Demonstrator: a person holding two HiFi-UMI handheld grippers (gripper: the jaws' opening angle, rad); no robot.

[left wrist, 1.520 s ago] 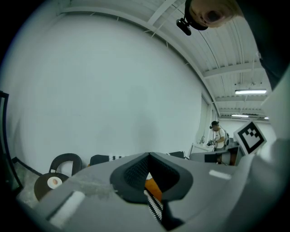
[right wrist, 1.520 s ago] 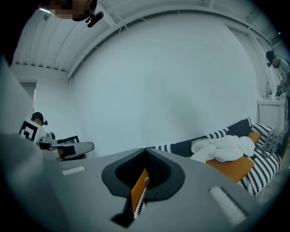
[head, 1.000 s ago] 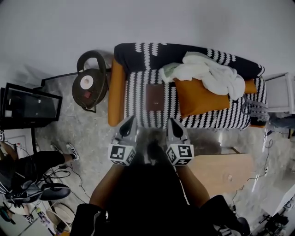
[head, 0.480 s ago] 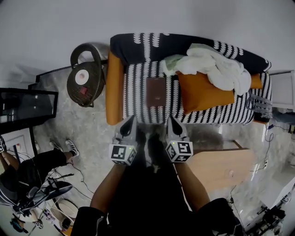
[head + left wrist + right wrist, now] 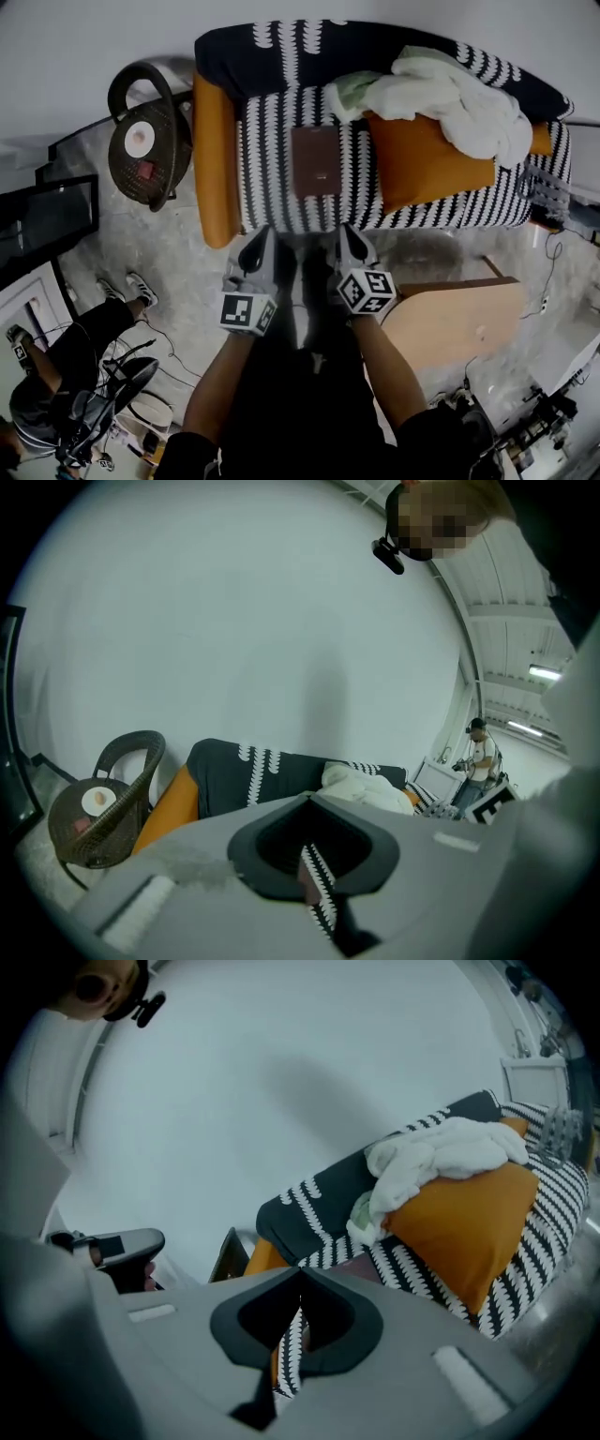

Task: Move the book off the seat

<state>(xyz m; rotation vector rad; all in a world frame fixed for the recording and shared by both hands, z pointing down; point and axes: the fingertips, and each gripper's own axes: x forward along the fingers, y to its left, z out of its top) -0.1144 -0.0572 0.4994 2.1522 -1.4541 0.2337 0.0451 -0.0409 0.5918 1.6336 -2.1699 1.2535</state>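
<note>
A dark brown book lies flat on the black-and-white patterned sofa seat, left of an orange cushion. My left gripper and right gripper hover side by side just in front of the seat's front edge, short of the book. Both are shut with nothing between their jaws. In the left gripper view the gripper points at the sofa back. In the right gripper view the gripper points at the seat, with the cushion to its right.
A white blanket is heaped on the cushion. An orange armrest ends the sofa's left side, with a dark wicker chair beyond it. A wooden table stands at lower right. A seated person and cables are at lower left.
The sofa has grown larger and slid toward me in the head view; both grippers have come closer to its front edge. Their jaws stay shut.
</note>
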